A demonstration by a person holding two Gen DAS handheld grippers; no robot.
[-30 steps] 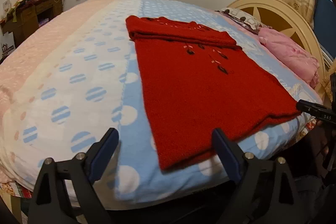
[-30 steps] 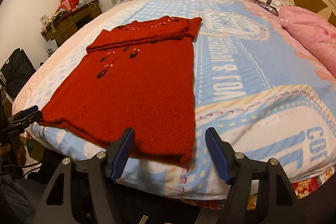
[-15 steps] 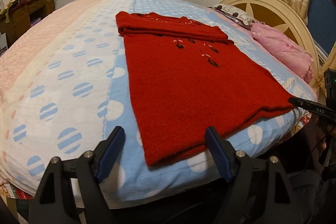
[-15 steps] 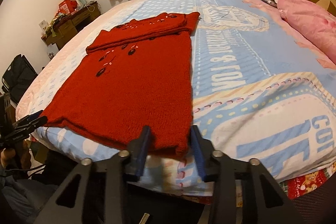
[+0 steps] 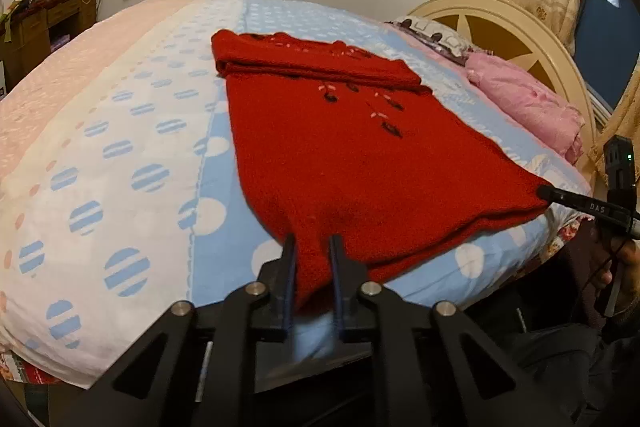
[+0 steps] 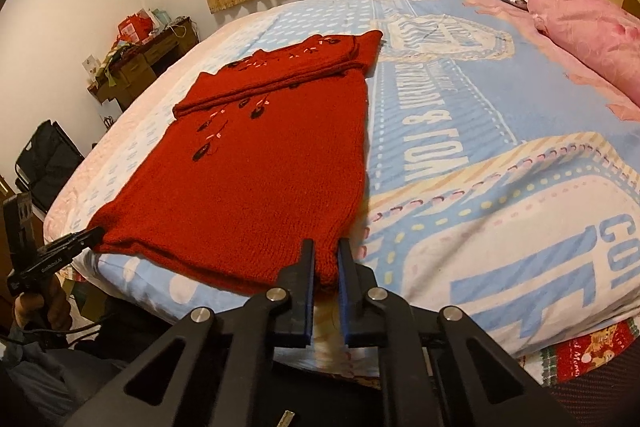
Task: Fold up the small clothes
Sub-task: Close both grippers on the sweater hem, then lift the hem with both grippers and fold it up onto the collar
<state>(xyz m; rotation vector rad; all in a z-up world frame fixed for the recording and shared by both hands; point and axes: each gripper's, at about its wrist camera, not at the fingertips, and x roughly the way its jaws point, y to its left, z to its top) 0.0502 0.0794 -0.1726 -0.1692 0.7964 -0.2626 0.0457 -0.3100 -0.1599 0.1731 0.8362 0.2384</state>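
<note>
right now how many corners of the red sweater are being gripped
2. The left gripper is shut on the red sweater at its near left hem corner; the right gripper is shut on the near right hem corner. The far end lies free on the bed.

We cannot see the corner of the red sweater (image 5: 360,163) that sits between the left gripper (image 5: 312,247) fingers; the pads cover it, and the bed sheet (image 5: 120,155) just beneath them is smeared with blur. The same holds at the right gripper (image 6: 325,253), where the sweater's other near corner is hidden between the pads. The hand (image 5: 624,275) holding the far gripper is cut by the picture's right edge. The desk (image 6: 140,63) clutter is too small for us to name. The pink pillow (image 6: 592,27) runs off the frame, and the upside-down lettering on the sheet is cut at the right edge.
</note>
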